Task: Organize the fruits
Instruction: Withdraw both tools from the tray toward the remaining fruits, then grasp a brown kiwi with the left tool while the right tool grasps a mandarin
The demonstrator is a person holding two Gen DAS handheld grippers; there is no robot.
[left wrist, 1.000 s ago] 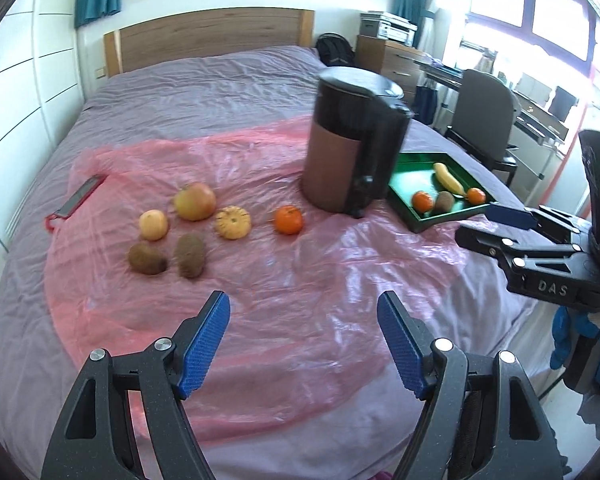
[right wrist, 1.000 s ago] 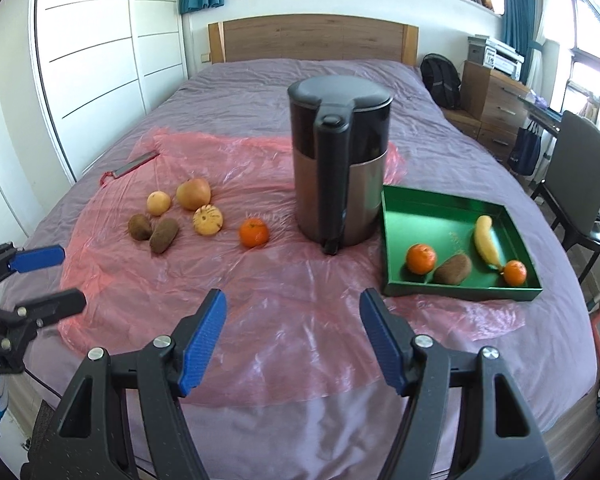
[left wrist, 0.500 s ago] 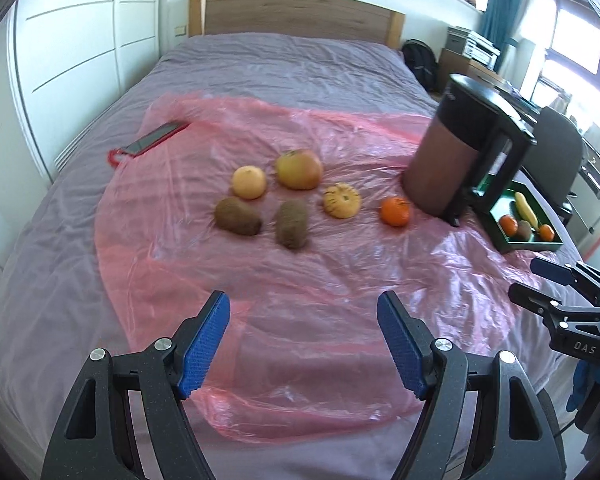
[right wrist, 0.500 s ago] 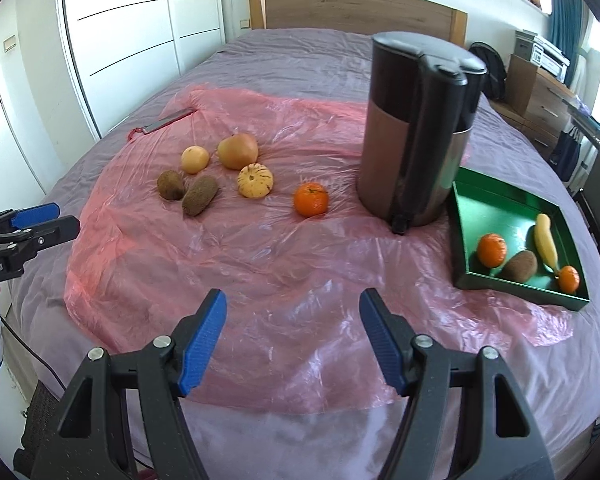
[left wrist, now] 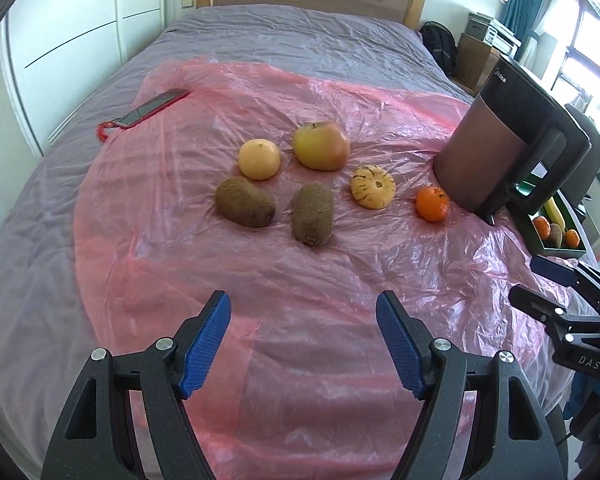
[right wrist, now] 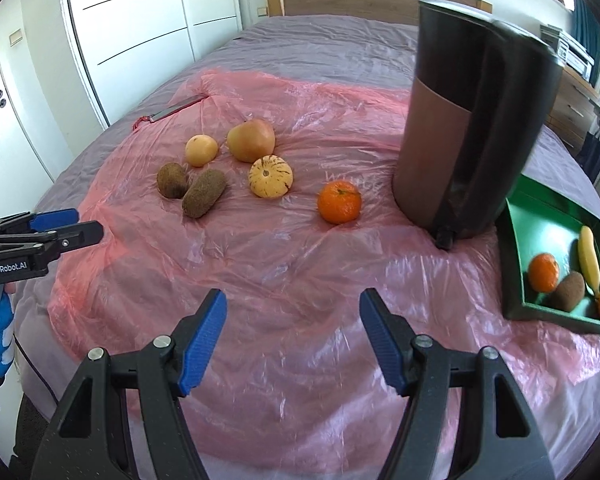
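Both my jaws hang released over the pink sheet, with loose fruit ahead and the tray off to the right.

My left gripper (left wrist: 303,340) stands spread with nothing between its pads, and my right gripper (right wrist: 293,336) is likewise spread and empty above the pink plastic sheet (right wrist: 284,280) on the bed (left wrist: 292,36). Six fruits lie loose on the sheet: an apple (left wrist: 321,146), a pale round fruit (left wrist: 259,159) beside it, two kiwis (left wrist: 245,207) (left wrist: 312,214) nearer me, a striped yellow fruit (left wrist: 373,187), and a mandarin (right wrist: 339,202) close to the dark kettle (right wrist: 468,120). The green tray (right wrist: 516,240) sits just right of the kettle, holding a banana (right wrist: 589,260), two mandarins and a kiwi. A phone (left wrist: 152,109) lies at the sheet's far left edge.
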